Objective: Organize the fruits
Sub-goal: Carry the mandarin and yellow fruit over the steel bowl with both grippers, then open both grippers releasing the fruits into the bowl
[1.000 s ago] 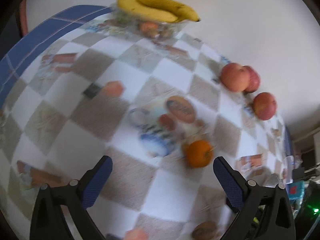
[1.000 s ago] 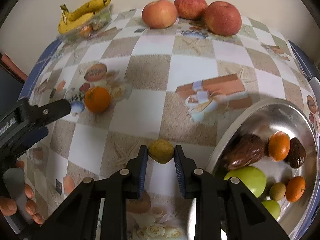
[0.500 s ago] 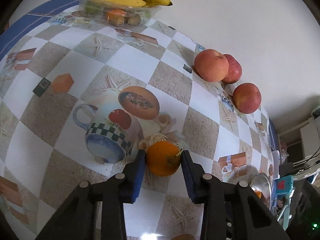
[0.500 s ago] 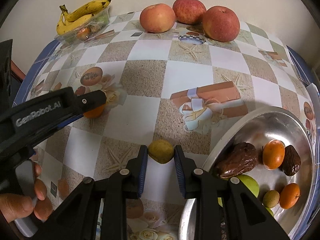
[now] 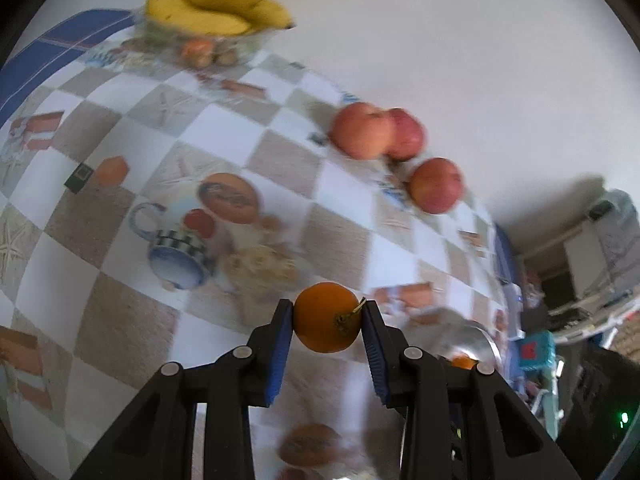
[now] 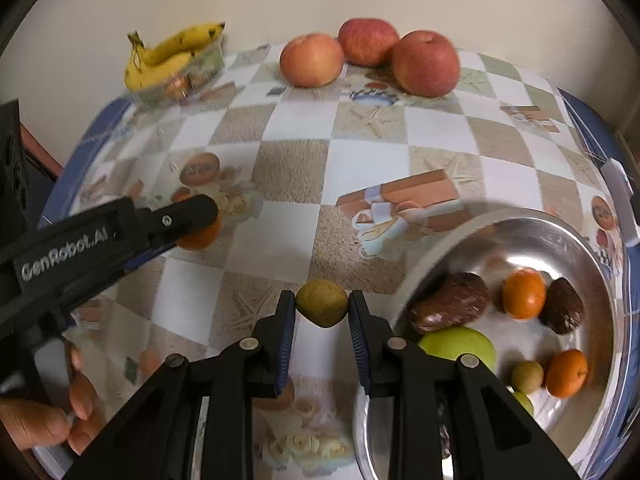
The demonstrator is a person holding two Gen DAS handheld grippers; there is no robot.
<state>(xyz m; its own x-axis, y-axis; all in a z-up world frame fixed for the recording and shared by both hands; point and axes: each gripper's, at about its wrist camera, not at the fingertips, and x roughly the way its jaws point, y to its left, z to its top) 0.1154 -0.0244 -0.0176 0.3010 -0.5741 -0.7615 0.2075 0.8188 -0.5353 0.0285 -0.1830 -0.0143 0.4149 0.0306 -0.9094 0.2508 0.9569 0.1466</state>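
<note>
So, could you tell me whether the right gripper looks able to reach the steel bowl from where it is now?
Probably yes. The right gripper, shut on a small yellow-green fruit, sits just left of the steel bowl, with only bare tablecloth between them. The left gripper is off to the other side.

2 wrist views, close, sharing apples

soft even light; left view motion-blurred; fisheye bending, dark corners
</note>
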